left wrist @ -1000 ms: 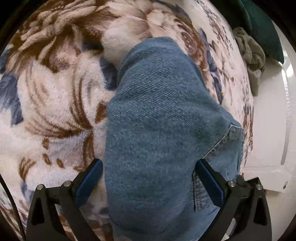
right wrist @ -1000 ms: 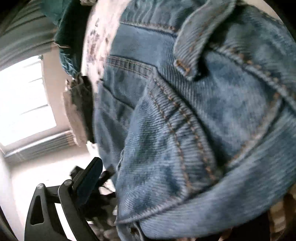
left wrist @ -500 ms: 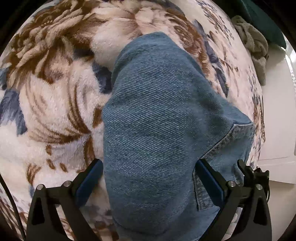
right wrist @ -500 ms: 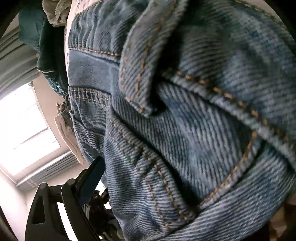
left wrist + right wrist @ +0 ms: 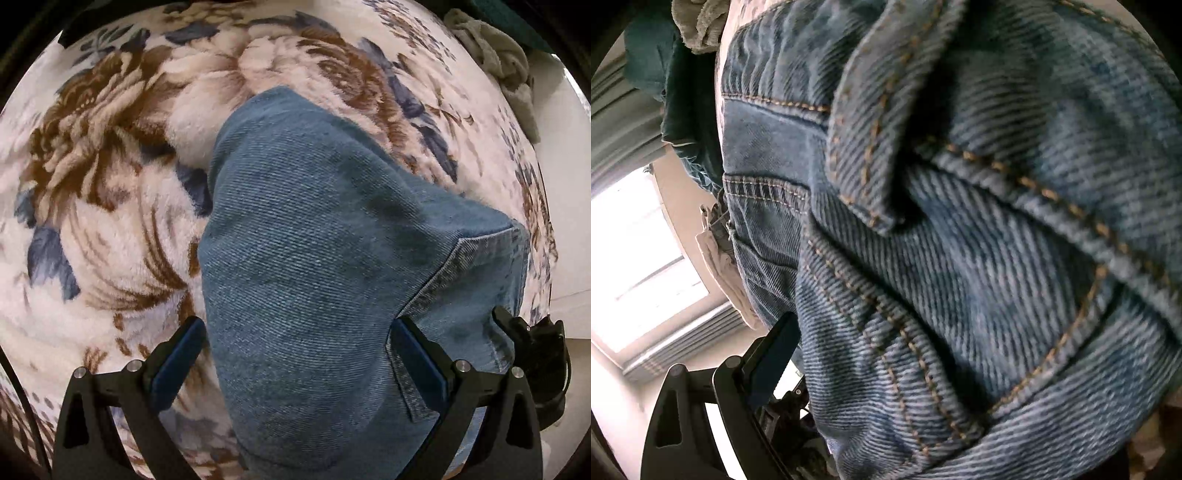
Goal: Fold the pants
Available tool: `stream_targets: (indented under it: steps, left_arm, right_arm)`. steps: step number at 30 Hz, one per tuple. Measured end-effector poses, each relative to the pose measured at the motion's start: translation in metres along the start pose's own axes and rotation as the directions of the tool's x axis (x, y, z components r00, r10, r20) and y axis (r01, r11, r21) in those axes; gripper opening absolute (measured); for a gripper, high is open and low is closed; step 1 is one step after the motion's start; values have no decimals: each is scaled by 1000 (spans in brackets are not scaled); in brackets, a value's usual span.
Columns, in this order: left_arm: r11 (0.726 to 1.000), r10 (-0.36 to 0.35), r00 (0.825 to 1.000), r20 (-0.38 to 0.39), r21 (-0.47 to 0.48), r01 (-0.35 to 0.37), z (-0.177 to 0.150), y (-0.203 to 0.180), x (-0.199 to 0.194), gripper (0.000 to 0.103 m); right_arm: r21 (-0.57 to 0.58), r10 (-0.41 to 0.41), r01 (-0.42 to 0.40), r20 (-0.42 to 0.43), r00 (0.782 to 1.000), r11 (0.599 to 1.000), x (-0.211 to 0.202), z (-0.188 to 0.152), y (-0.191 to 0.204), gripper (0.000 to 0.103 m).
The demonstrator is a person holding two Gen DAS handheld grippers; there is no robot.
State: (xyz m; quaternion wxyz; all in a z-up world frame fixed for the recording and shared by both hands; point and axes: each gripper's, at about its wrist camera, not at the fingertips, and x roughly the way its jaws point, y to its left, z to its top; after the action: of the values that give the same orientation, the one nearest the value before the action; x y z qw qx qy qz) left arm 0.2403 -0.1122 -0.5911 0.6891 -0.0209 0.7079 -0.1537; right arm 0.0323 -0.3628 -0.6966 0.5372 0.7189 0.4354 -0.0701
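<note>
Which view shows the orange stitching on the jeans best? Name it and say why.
The right wrist view: the jeans fill it, with the orange stitching sharp along seams and a belt loop. The left wrist view shows mostly plain denim over the floral blanket, with only a faint seam.

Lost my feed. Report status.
Left gripper open, straddling jeans on blanket. Right gripper: one finger visible, state unclear, denim fills view. Nothing blocking.

In the right wrist view the jeans [image 5: 960, 258] fill everything from twelve to six o'clock, hiding the right gripper's [image 5: 886, 369] far finger, so its grip cannot be judged. The denim closest to the lens is blurred. In the left wrist view the jeans [image 5: 314, 258] run off the frame at six o'clock.
</note>
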Motion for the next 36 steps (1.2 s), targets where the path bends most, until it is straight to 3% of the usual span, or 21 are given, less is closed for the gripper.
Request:
stream_targets:
  steps: [1,6,7,8,9,12,14,20,26,32,36]
  left_arm:
    - [999,-25,1000,-14,-31,24,1,4,4,103]
    - [968,-173,984,-42,-193,162,2,31,17,102]
    - [962,-196,980,-27,-197,187,2,32,15,97]
    - [952,-250,968,0,-184,246,3,29,11,70]
    - [953,-258,966,6,-165,255,3,27,7,59]
    - [962,-250,967,48,-102,254,-3,21,-10,36]
    - [955,-276,958,71,-94,282,-8,22,-21,31]
    - [945,-309,941,138,-66,320,-9,21,-61,29]
    - [930,-358,912,202,-12,368,12,26,-115,28]
    - [924,-377,885,275,51,378,66,31,-180,28]
    - [930,-363,869,336,70,361,121,49,-228,28]
  right_arm:
    - [1,-2,2,0,1000,1000,0,0,1,95]
    - [-56,-104,105,21,994,993,-3,-5,12,69]
    - [-77,-121,123,31,992,989,-5,-6,17,66]
    - [-101,-138,142,45,989,985,-6,-8,23,62]
    - [-114,-149,154,55,987,982,-7,-9,27,60]
    - [-161,-175,189,93,980,969,-11,-12,43,52]
    - [-199,-189,210,116,975,957,-14,-16,55,48]
    - [-300,-172,221,180,968,928,-32,-32,96,45]
    - [-385,-100,182,223,970,905,-44,-50,158,44]
    - [-454,16,103,251,968,885,-40,-64,238,44]
    - [-503,95,33,227,969,864,-10,-60,309,44]
